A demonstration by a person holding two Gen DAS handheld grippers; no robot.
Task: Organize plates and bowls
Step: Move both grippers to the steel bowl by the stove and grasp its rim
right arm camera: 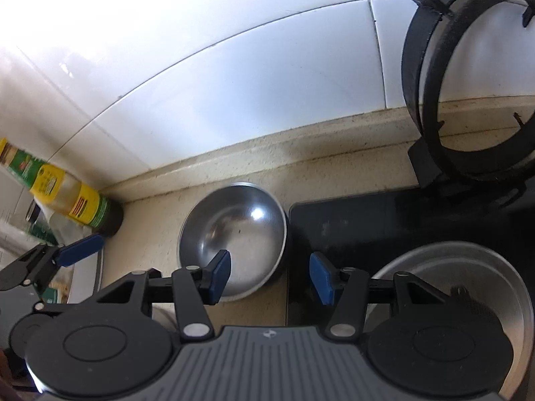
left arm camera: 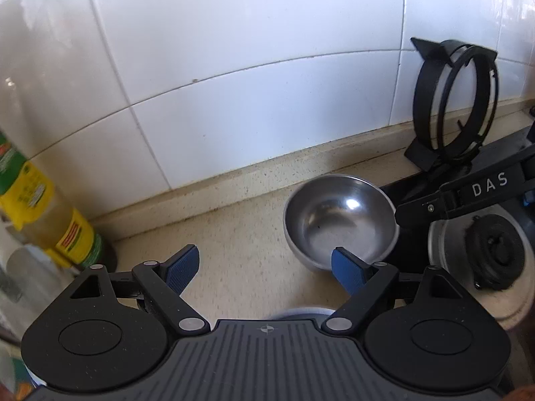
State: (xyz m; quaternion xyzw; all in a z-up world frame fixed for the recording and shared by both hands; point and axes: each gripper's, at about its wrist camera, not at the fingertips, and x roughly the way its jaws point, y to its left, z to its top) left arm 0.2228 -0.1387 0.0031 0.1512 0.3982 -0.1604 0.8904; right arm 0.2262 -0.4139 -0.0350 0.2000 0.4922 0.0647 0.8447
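A: While both wrist views face the white tiled wall, I log from the left edge. An oil bottle with a yellow and green label stands at the far left on the beige countertop, near the wall.

B: Left gripper?

A: Jaws spread wide, released. Nothing sits between the blue pads. Below them only bare counter shows, and the right-hand pad overlaps the near rim of the steel bowl in the picture. Contact cannot be told.

B: Bowl position?

A: Upright on the counter, close to the raised ledge at the foot of the wall, touching or just beside the left edge of the black hob. It is round, brushed steel, empty inside, with a bright highlight on its inner wall and a small dark speck near the bottom.

B: Right gripper?

A: Jaws partly apart, holding nothing. In its own view the left pad lies over the bowl's near rim and the right pad over the hob's edge; the gap between them shows counter and hob. No pad presses on anything I can see.

B: Further right?

A: A black pan-support ring leans upright against the tiles. Nearer, a burner with a steel surround and a black cap sits on the hob.
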